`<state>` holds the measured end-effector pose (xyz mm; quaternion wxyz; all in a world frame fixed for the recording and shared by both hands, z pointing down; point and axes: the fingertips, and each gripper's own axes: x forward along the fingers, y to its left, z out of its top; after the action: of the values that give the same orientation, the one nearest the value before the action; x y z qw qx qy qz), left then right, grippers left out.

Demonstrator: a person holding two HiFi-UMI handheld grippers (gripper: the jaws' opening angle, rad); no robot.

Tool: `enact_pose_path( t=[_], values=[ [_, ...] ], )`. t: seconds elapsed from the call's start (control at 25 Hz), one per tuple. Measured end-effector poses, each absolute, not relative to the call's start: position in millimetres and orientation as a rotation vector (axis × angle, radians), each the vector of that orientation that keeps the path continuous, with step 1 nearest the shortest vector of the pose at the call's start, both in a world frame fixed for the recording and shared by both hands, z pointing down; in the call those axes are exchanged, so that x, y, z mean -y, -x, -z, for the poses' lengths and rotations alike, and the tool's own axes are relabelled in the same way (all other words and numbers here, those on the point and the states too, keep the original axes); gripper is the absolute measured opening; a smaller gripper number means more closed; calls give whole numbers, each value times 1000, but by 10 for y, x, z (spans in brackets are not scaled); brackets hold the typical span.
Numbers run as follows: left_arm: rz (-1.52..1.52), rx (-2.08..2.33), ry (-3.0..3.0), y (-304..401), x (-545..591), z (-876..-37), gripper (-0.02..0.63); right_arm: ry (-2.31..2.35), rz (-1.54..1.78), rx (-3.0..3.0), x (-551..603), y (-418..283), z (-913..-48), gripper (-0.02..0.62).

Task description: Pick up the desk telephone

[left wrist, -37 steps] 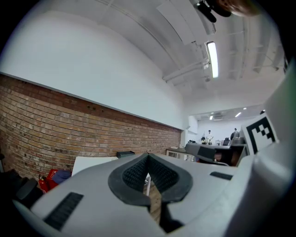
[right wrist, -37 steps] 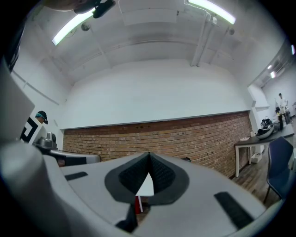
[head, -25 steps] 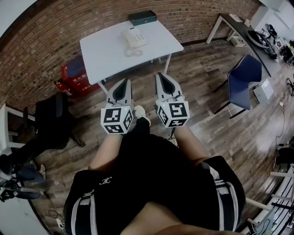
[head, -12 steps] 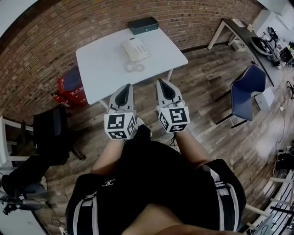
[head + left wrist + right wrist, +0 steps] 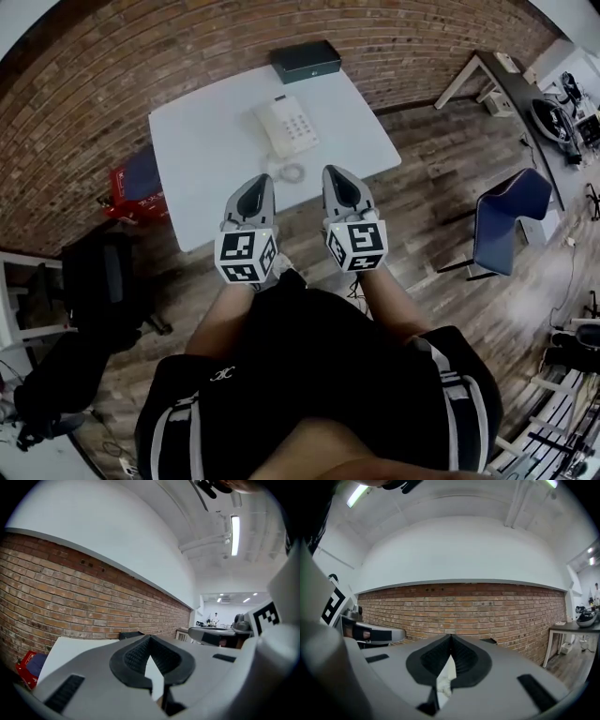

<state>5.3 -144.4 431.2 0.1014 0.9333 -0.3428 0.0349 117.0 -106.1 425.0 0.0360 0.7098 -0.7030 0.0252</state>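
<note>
A white desk telephone (image 5: 290, 127) with a coiled cord (image 5: 292, 172) lies on the white table (image 5: 206, 141) in the head view. My left gripper (image 5: 260, 180) and right gripper (image 5: 335, 172) are side by side over the table's near edge, both shut and empty, tips short of the phone. In the left gripper view the shut jaws meet at the left gripper's tip (image 5: 150, 637), with the table top (image 5: 79, 645) beyond. In the right gripper view a sliver of the white phone (image 5: 446, 679) shows through the gap behind the right gripper's tip (image 5: 451, 636).
A dark box (image 5: 306, 61) sits at the table's far edge by the brick wall (image 5: 141, 56). A red box (image 5: 131, 178) is on the floor to the left, with a black chair (image 5: 103, 281) nearer. A blue chair (image 5: 506, 220) and another desk (image 5: 525, 89) stand to the right.
Both grippers have moved forward together, from over the wooden floor to the table's near edge. The table and phone now lie closer in the head view. Jaws stay shut.
</note>
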Motion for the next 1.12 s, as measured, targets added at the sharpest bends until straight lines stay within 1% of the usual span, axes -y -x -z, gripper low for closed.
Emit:
enact_pose_path(
  t=[0.24,0.52,0.76,1.12],
  values=[
    [-130,1018,-2703,-271,2124,-4441,0,-2181,-144,2177,1758,-1472,-4260,-3],
    [-166,1006,-2599,-395,2795,-4652,0,-2142,-169,2185,2428,-1651,-4313,-3],
    [-205,980,-2558,-466,3060,-4747,0,-2119,-200,2176,2730,-1736,-4334,-3],
    [-205,1082,-2440,-290,3300,-4961,0,-1969,-247,2231,3102,-1715,-4566,-3]
  ],
)
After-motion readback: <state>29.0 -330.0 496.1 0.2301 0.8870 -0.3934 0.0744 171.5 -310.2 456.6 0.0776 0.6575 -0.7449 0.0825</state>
